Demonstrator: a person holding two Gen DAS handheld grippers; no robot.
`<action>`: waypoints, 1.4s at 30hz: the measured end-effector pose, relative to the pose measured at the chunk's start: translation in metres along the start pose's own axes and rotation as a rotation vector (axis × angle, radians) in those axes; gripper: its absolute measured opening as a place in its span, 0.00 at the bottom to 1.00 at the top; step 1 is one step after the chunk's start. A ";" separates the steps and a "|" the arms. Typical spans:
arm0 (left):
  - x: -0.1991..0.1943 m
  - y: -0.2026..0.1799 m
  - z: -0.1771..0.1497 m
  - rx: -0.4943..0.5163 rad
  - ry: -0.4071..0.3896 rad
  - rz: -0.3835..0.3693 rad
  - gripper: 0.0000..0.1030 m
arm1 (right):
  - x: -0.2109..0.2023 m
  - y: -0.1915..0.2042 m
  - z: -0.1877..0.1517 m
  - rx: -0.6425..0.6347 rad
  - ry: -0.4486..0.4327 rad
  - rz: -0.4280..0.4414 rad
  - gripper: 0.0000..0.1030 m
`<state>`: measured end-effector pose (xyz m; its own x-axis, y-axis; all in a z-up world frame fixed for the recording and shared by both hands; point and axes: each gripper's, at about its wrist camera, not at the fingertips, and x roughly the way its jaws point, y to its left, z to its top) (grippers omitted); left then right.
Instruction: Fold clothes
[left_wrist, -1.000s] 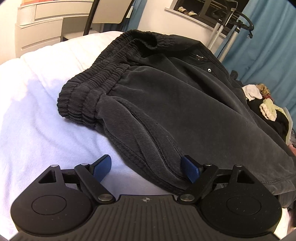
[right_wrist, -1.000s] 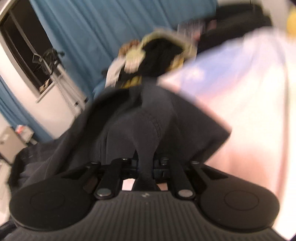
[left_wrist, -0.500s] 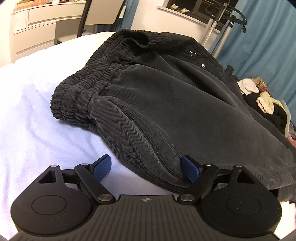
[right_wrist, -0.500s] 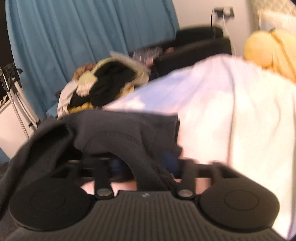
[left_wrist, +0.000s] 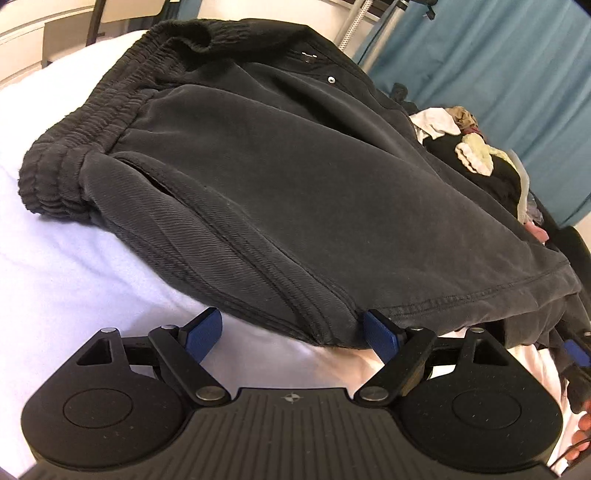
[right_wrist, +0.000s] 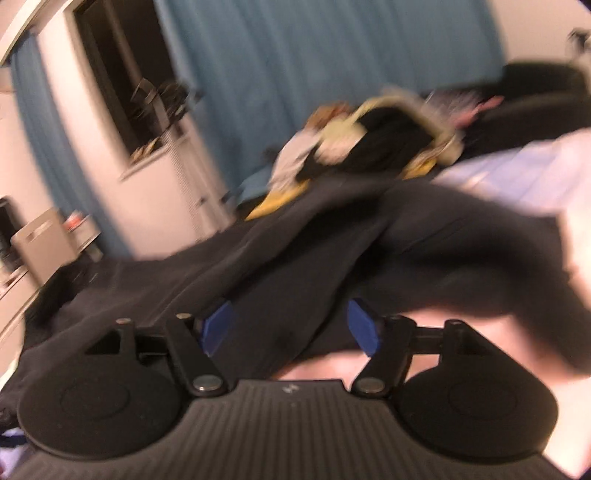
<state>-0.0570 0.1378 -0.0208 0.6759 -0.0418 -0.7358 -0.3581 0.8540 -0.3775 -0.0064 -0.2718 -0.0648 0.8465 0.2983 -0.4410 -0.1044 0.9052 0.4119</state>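
Black twill shorts with a gathered elastic waistband (left_wrist: 280, 177) lie folded on the white bed sheet (left_wrist: 62, 280), waistband at the far left, hem toward the right. The left gripper (left_wrist: 293, 328) sits at the near folded edge with jaws spread wide; the fabric corner lies between the blue pads (left_wrist: 205, 328), ungrasped. To the right, a mixed clothes pile (left_wrist: 476, 155) rests before the teal curtain (left_wrist: 517, 74). In the blurred right wrist view, the right gripper (right_wrist: 291, 325) is released, dark cloth draped between its fingers.
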 end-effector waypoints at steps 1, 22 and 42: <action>0.001 0.003 0.000 -0.017 0.007 -0.014 0.84 | 0.005 0.002 -0.004 -0.008 0.014 -0.011 0.72; 0.003 0.038 0.003 -0.258 -0.036 -0.160 0.90 | 0.038 -0.013 -0.010 0.139 0.029 -0.001 0.19; -0.006 0.110 0.004 -0.641 -0.226 -0.133 0.31 | 0.024 -0.050 0.027 0.346 -0.071 0.091 0.61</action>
<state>-0.0976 0.2339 -0.0551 0.8332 0.0434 -0.5513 -0.5257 0.3715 -0.7652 0.0335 -0.3179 -0.0748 0.8773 0.3402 -0.3386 -0.0083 0.7161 0.6980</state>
